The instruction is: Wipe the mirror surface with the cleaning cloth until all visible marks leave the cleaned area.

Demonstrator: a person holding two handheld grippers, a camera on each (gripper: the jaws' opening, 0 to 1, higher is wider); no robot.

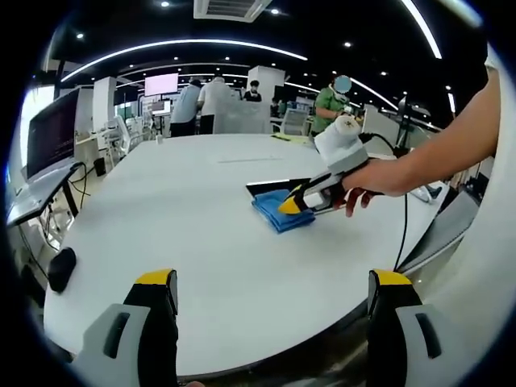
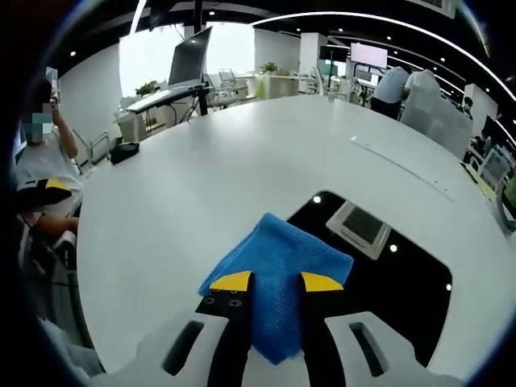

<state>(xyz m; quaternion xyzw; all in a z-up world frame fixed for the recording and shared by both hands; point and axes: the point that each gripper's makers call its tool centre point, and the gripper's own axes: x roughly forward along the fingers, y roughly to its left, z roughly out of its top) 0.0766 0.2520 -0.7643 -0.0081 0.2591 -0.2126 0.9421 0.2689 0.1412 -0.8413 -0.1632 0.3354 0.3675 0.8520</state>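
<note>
Right gripper (image 2: 276, 282) is clamping the blue cloth (image 2: 278, 258) against the mirror (image 2: 387, 282); left gripper (image 1: 274, 282) is hanging open above the table (image 1: 201, 201).

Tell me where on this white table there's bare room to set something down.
Most of the white table is bare: the wide stretch between the blue cloth and the black object near the left edge, plus the far side beyond the mirror. It is crowded only where the right gripper grips the cloth at the mirror's edge.
</note>
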